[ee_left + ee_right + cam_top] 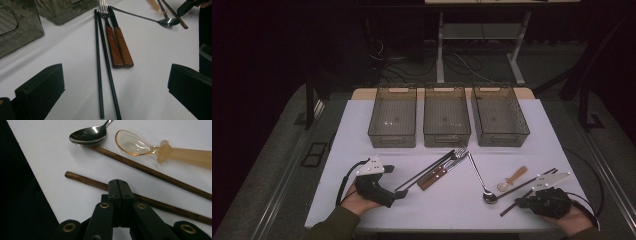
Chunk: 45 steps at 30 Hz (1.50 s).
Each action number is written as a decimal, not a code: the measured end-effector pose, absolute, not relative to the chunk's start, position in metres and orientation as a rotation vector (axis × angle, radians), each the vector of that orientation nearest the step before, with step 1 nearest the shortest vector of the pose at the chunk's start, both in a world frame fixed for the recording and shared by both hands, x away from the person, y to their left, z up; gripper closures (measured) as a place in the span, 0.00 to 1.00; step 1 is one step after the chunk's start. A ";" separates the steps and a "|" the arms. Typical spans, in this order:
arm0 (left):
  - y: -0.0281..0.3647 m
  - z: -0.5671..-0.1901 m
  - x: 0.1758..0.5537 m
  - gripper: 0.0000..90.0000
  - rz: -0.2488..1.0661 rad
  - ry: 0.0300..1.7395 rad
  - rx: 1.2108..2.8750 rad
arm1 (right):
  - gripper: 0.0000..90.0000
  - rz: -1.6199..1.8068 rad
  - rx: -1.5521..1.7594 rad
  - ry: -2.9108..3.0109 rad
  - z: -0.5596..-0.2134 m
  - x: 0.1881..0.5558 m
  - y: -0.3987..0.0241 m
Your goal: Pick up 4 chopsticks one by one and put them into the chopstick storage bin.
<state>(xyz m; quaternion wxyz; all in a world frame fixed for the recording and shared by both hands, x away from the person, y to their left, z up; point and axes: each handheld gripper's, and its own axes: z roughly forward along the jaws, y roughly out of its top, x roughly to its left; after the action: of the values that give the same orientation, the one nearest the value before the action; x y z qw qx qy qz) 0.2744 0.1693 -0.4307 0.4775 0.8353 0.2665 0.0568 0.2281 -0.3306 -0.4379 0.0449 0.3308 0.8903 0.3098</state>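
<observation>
- Right gripper [119, 185], jaws pressed together with nothing between them, sits over the nearer brown chopstick [85, 180] at the tabletop's [447, 200] front right edge.
- Left gripper [115, 92], jaws wide, frames the black chopsticks [99, 75].
- Best to open the right jaws first, then straddle one stick squarely.

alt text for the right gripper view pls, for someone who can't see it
The right gripper, jaws shut together, sits over the nearer of two brown wooden chopsticks on a white table. Beyond them lie the bowl of a metal spoon, resting at the tip of the farther chopstick, and a clear amber plastic spoon.
</observation>
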 end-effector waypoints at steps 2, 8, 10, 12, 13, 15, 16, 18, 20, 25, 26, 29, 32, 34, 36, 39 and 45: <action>0.169 -0.431 0.274 0.00 0.138 0.651 2.040 | 0.99 0.954 1.005 2.710 -0.438 0.228 -0.330; 0.169 -0.431 0.275 0.00 0.140 0.650 2.044 | 0.99 0.970 1.005 2.689 -0.438 0.231 -0.327; 0.169 -0.431 0.274 0.00 0.139 0.650 2.043 | 0.99 0.960 1.003 2.688 -0.438 0.233 -0.326; 0.169 -0.431 0.274 0.00 0.140 0.649 2.042 | 0.99 0.969 1.002 2.683 -0.438 0.236 -0.324; 0.169 -0.431 0.275 0.00 0.139 0.649 2.042 | 0.99 0.971 0.996 2.681 -0.438 0.237 -0.324; 0.169 -0.431 0.275 0.00 0.139 0.650 2.042 | 0.99 0.967 0.999 2.679 -0.438 0.238 -0.323; 0.169 -0.431 0.275 0.00 0.139 0.649 2.044 | 0.99 0.963 0.993 2.674 -0.438 0.239 -0.322; 0.169 -0.431 0.274 0.00 0.139 0.650 2.042 | 0.99 0.963 0.990 2.671 -0.438 0.241 -0.321; 0.169 -0.431 0.274 0.00 0.139 0.655 2.035 | 0.99 0.956 0.993 2.673 -0.439 0.242 -0.320; 0.169 -0.431 0.275 0.00 0.139 0.655 2.040 | 0.99 0.961 0.987 2.668 -0.438 0.244 -0.318; 0.168 -0.431 0.274 0.00 0.138 0.658 2.035 | 0.99 0.963 0.986 2.668 -0.439 0.244 -0.318; 0.169 -0.431 0.274 0.00 0.140 0.653 2.041 | 0.99 0.967 0.982 2.667 -0.438 0.243 -0.319; 0.169 -0.431 0.275 0.00 0.140 0.650 2.044 | 0.99 0.991 0.977 2.660 -0.436 0.243 -0.320; 0.169 -0.431 0.275 0.00 0.141 0.649 2.046 | 0.99 0.996 0.978 2.646 -0.434 0.243 -0.322; 0.169 -0.431 0.274 0.00 0.140 0.651 2.043 | 0.99 1.001 0.984 2.625 -0.432 0.245 -0.326; 0.169 -0.431 0.274 0.00 0.140 0.654 2.040 | 0.99 0.988 1.016 2.580 -0.428 0.251 -0.334; 0.169 -0.431 0.274 0.00 0.138 0.654 2.039 | 0.99 0.931 1.107 2.516 -0.427 0.266 -0.356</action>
<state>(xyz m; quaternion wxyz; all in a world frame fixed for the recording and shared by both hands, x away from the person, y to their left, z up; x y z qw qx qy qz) 0.2745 0.1690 -0.4310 0.4778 0.8348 0.2677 0.0567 0.2657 -0.3561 -0.4265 0.1194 0.3787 0.8608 0.3184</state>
